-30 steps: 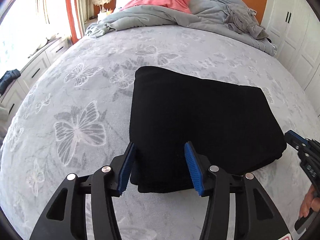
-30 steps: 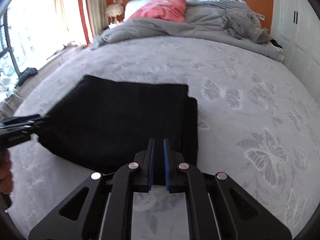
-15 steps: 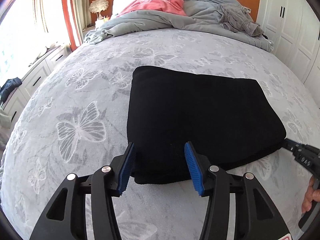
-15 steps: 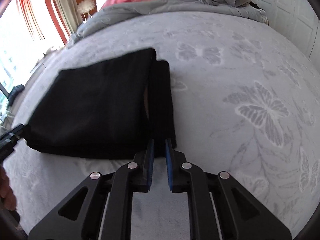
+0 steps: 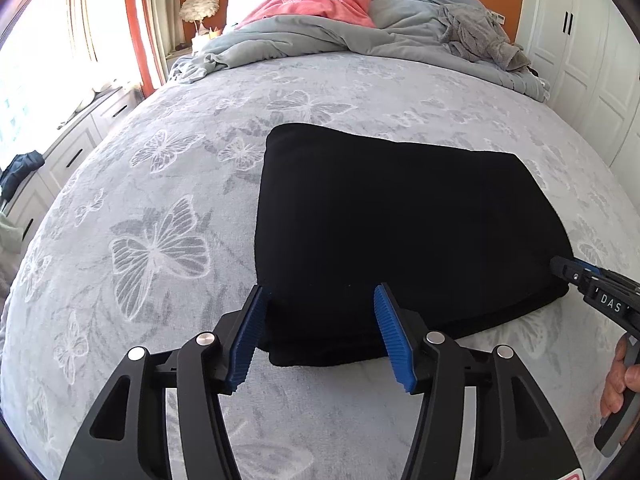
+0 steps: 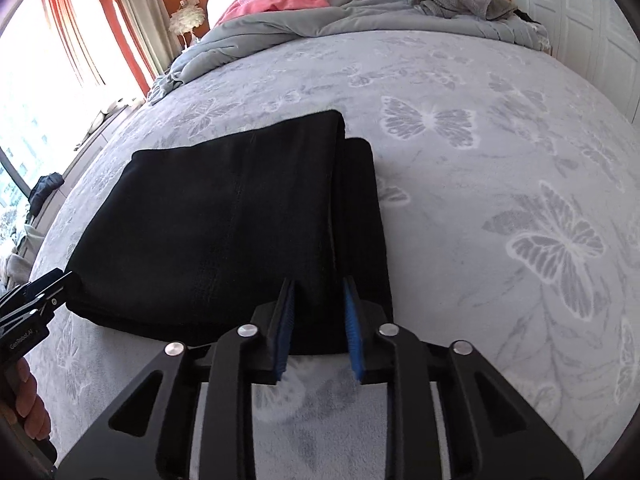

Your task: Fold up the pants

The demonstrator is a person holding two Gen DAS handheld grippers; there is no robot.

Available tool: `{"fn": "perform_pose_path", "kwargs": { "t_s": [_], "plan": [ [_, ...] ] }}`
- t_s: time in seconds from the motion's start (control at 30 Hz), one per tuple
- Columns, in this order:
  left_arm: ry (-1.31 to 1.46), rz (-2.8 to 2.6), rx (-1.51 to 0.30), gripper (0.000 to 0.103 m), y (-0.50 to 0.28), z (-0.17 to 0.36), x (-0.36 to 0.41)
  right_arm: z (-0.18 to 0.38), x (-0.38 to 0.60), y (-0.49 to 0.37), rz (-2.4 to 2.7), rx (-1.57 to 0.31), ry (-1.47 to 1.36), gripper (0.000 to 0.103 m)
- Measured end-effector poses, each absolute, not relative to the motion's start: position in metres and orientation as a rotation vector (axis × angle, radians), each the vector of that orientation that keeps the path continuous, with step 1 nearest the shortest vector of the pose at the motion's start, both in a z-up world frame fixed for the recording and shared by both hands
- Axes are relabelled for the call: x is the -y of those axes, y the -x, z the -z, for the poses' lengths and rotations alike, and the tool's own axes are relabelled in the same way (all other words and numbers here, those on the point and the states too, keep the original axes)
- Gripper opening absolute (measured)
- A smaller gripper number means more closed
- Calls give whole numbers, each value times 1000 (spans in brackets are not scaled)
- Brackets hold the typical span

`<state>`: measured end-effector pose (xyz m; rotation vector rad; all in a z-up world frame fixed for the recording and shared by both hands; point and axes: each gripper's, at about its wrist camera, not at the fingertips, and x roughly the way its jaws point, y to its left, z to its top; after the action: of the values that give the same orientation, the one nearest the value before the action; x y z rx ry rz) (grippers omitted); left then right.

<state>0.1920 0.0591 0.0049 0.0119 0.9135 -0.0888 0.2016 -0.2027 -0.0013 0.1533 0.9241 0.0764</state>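
Left wrist view first: your left gripper [image 5: 318, 330] sits at the bottom centre of the frame with its blue pads spread wide, straddling the near left corner of the folded black pants [image 5: 400, 232] without pinching them. Its jaws have just been opening, and the cloth lies between them, loose. At the right edge of that frame your right gripper [image 5: 568, 272] pokes in against the far near corner of the bundle, with your fingers [image 5: 618, 380] wrapped on its handle below.

From the right wrist view, the right gripper [image 6: 318, 320] shows a narrow gap between its pads at the bottom centre; those jaws too have just been opening, and the near edge of the pants [image 6: 224, 232] lies in the gap, apparently released. The left gripper [image 6: 44, 292] shows at the lower left edge.

The pants lie mid-frame on the grey butterfly bedspread [image 5: 160, 240] as a squarish stack, with a narrower under-layer sticking out along its right side in the right wrist view. The crumpled grey duvet [image 5: 312, 36] and pink pillow [image 5: 320, 0] sit well beyond, at the top.

Expect the fabric to be soft, thick and limp, not slippery, light enough for one pinch but prone to sagging and shedding layers. If you need to shift or square it, take hold at the two near corners, catching every layer together.
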Motion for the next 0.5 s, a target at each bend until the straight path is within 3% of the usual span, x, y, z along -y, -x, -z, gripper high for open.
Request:
{"fn": "perform_pose_path", "kwargs": {
  "t_s": [0.1, 0.2, 0.3, 0.4, 0.5],
  "plan": [
    [-12, 82, -917, 56, -192, -3, -59, 5, 200, -206, -85, -932, -127, 22],
    [34, 99, -917, 69, -195, -2, -64, 12, 208, -210, -92, -956, -189, 35],
    [199, 178, -927, 75, -201, -1, -83, 18, 214, -217, -126, -961, -249, 38],
    [348, 184, -936, 75, -205, 2, -102, 12, 215, -228, -170, -957, -304, 16],
    [377, 165, -916, 75, -205, -4, -110, -51, 207, -217, -263, -808, -294, 14]
  ]
}}
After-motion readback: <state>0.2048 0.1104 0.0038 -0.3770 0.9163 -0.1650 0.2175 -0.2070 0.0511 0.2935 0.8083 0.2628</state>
